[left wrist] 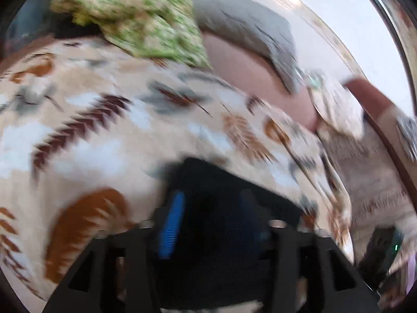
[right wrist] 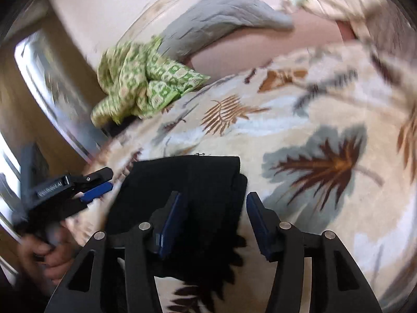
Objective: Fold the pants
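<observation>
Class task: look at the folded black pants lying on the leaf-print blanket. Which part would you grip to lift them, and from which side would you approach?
Probably grip the black pants at their right-hand edge, which is straight and stacked in layers. Come in low from the bare leaf-print blanket on that side. The right gripper is open, with one of its fingers already beside that edge.

Your left gripper (left wrist: pixel 208 219), its blue-padded jaws parted, hangs over the folded black pants (left wrist: pixel 229 182) on the leaf-patterned beige blanket (left wrist: pixel 104 120); crumpled green patterned cloth (left wrist: pixel 146 18) lies beyond.
</observation>
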